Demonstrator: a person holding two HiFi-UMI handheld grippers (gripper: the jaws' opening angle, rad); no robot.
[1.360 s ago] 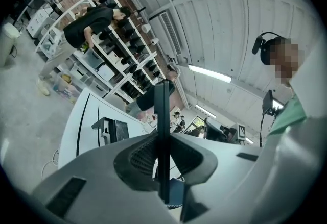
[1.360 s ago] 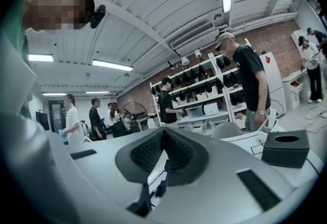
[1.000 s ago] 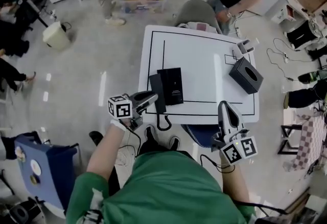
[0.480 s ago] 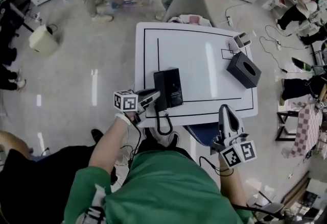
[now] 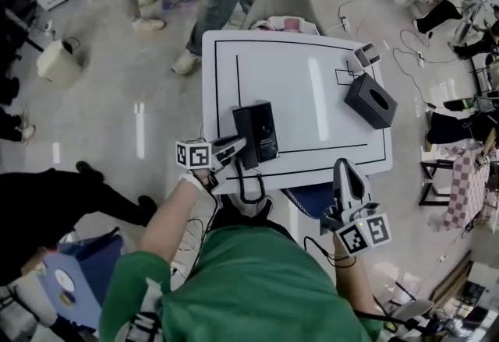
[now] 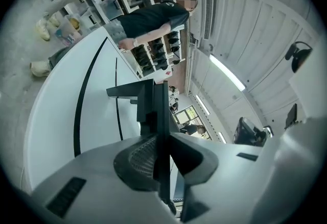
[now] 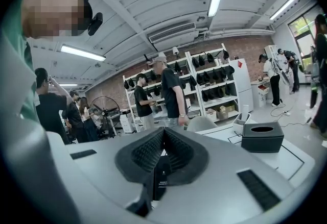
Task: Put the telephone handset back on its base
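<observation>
Right gripper (image 5: 343, 171) hangs off the table's (image 5: 327, 83) near edge at the right, jaws together with nothing between them, well apart from the phone. Coiled cord (image 5: 248, 191) droops over the near edge. Left gripper (image 5: 236, 147) is clamped on the near end of the handset (image 5: 242, 127), pads pressed to its two flat sides. The handset's long axis runs near to far, parallel to the base (image 5: 265, 130) and just beside its left edge. So the base lies right of the held handset, and the left hand looks to be the one to shift it rightward. Tissue box (image 5: 370, 101) sits far right, clear of that path.
</observation>
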